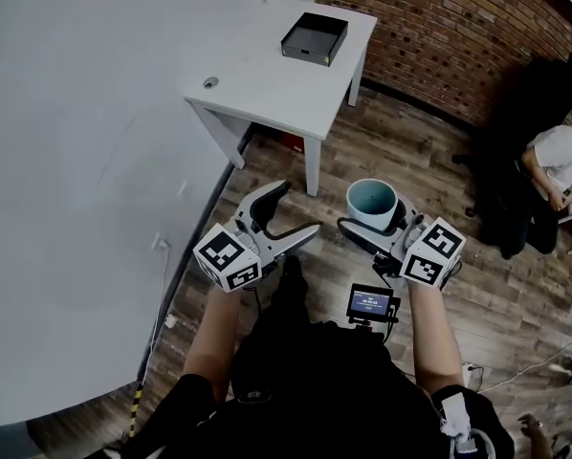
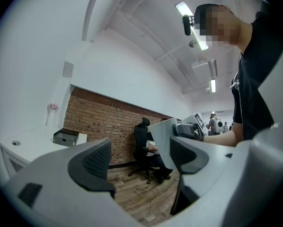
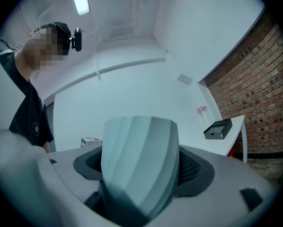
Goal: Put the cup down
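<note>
A pale teal faceted cup [image 1: 372, 202] is held upright in the air, well above the wooden floor, with my right gripper [image 1: 375, 222] shut on its sides. In the right gripper view the cup [image 3: 139, 157] fills the gap between both dark pads. My left gripper [image 1: 292, 212] hangs to the left of the cup, open and holding nothing; its jaws [image 2: 139, 160] frame only floor and a brick wall. From the left gripper view the cup [image 2: 161, 137] and the right gripper [image 2: 189, 129] show beyond the right pad.
A white table [image 1: 267, 79] stands ahead with a black box [image 1: 315, 38] near its far end and a small round thing [image 1: 209, 82] at its left. A curved white wall runs along the left. A seated person [image 1: 554, 165] is at the right by the brick wall.
</note>
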The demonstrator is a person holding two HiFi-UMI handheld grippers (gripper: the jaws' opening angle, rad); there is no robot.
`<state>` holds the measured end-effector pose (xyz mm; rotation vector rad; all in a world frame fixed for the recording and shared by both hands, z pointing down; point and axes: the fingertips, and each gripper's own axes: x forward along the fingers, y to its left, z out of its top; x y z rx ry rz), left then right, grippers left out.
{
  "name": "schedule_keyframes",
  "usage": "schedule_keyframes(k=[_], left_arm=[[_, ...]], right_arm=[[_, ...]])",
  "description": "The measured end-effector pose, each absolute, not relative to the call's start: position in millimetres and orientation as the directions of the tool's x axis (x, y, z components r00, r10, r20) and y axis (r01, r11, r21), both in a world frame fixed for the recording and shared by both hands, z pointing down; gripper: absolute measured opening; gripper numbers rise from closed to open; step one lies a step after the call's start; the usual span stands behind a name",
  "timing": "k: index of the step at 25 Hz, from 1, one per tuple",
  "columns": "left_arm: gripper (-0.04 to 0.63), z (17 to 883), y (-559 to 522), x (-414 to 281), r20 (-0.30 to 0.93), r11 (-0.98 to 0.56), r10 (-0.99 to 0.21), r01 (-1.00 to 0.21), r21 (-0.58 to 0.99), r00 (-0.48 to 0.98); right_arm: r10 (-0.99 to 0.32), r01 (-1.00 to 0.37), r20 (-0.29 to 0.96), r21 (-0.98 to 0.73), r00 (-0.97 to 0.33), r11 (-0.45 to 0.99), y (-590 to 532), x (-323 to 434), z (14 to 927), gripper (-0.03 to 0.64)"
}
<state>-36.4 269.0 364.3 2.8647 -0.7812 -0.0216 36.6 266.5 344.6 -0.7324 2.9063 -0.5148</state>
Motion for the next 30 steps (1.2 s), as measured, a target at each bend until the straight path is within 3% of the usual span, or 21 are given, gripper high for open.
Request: schedule_keyframes(k=[18,30], left_arm=[[0.377,350,119,-91,0.002,-0.889,-0.434,-0.428,0.162,0.901],[0.377,363,75,-110,0.011,-0.889,-0.417,-0.411,0.202,0.909]], right_arm=[[-0.538,-0.506,0.005,-0.348,-0.843,0.789,128,-24,335,0.404],[-0.530,-0.496,0.008,-0.367,-0.848,0.787,86,-48,343,0.404]])
